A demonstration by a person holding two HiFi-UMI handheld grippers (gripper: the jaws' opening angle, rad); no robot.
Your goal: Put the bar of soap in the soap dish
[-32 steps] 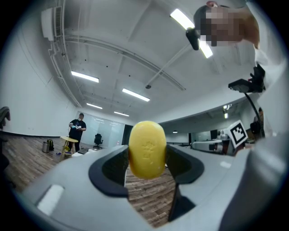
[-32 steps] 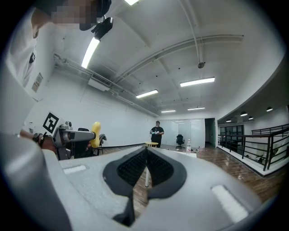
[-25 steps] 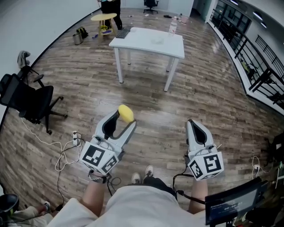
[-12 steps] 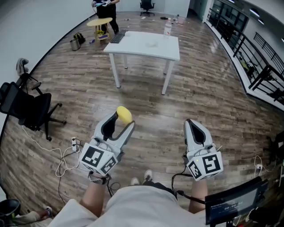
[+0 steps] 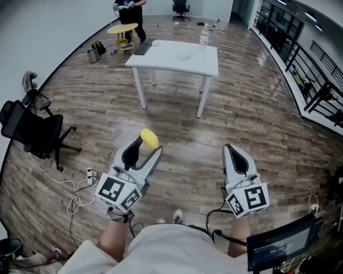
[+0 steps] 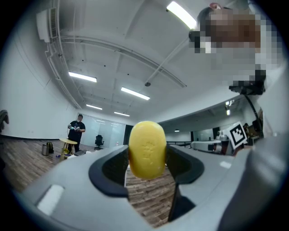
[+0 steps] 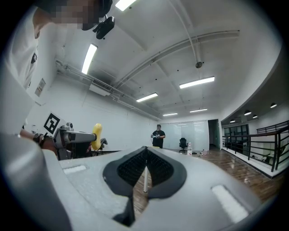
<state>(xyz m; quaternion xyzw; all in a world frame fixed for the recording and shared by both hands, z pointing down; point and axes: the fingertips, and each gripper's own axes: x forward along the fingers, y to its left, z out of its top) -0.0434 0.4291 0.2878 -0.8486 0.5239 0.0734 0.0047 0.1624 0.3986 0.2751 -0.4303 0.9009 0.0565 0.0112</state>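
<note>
- While I hold both grippers above the wood floor (image 5: 257, 118), the left gripper (image 5: 151, 144) is clamped on the soap (image 5: 149, 138), a yellow bar pinched at its jaw tips.
- Through the left gripper view, the bar stands on end, a jaw pressing each side and its top rising above them.
- The right gripper (image 5: 233, 150) has its jaws pressed together with nothing between them.
- Both grippers sit side by side, apart, pointing toward a white table (image 5: 166, 56) well ahead.
- On that table I see a bottle (image 5: 203, 36) and a keyboard (image 5: 142, 48).
- A person (image 5: 128, 9) stands beyond it; a black chair (image 5: 32, 128) is at left.
</note>
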